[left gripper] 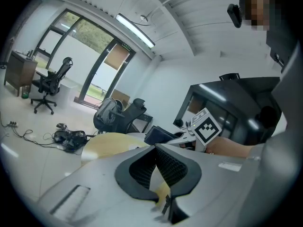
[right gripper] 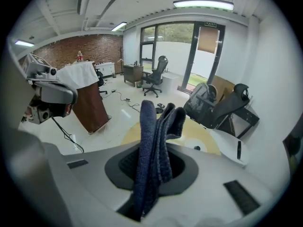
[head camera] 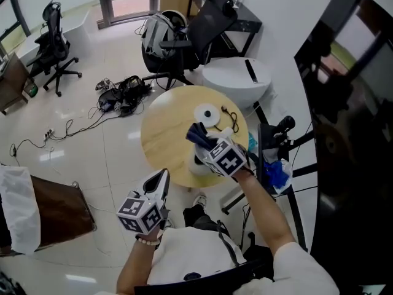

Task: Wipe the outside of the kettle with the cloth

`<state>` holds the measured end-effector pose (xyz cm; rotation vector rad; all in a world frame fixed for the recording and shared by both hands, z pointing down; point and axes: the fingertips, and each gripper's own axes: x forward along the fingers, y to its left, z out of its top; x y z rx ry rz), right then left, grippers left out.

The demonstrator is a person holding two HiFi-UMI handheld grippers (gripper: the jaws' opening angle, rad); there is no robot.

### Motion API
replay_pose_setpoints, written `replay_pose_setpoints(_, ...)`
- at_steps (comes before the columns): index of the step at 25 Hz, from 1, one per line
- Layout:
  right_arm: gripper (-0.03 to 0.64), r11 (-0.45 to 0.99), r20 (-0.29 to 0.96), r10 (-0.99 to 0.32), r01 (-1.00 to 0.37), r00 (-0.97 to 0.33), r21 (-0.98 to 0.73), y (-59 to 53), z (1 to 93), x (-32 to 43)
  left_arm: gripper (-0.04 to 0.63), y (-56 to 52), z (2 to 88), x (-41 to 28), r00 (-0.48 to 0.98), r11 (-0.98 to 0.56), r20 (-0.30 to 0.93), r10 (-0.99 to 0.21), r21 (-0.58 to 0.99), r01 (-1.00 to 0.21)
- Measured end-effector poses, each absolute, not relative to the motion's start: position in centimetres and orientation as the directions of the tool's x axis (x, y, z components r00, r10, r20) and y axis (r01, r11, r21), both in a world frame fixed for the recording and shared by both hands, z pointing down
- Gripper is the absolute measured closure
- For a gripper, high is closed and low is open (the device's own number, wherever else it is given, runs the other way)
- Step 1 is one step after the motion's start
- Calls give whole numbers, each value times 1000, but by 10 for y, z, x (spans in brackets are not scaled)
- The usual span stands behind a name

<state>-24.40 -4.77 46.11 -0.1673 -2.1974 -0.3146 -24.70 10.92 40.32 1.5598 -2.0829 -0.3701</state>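
Cloth of dark blue terry (right gripper: 152, 141) pinched tight in right gripper (head camera: 206, 142), above near edge of round wooden table (head camera: 163, 134); white kettle (head camera: 198, 163) directly beneath jaws, mostly hidden. Left gripper (head camera: 164, 178) closed, empty, farther off.

A round pale-wood bench (head camera: 163, 137) stands on a glossy white floor (head camera: 92, 146), with a smaller white table (head camera: 233, 78) just behind it and a grey backpack (head camera: 156, 35) beyond. A tangle of cables (head camera: 120, 94) lies on the floor near a black office chair (head camera: 54, 45). A brown cabinet (head camera: 61, 211) draped with a white sheet (head camera: 18, 208) stands at the left.
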Motion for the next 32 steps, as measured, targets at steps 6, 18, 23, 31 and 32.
replay_pose_setpoints(6,551,949,814,79,293,-576,115,-3,463,-212,595,114,405,-244,-190,287,237,-953,499,-818)
replay_pose_setpoints(18,551,999,799,-24,12,-601,40,-64,468,-132,595,94,415,-248,-118,234,263,-958,470,-851)
replay_pose_setpoints(23,551,989,732,-118,-147,-671,24,-108,453,-119,589,57,419,-254,-47,174,298,-954,418,-892)
replay_pose_setpoints(31,551,910,486,-85,-267,-870,-318,-127,451,-116,362,-30,438,-277,151,18,402,-903,386,-922)
replay_pose_setpoints(32,551,899,464,-63,-253,-883,-358,-127,452,-118,353,-37,439,-277,169,3,409,-897,387,-922)
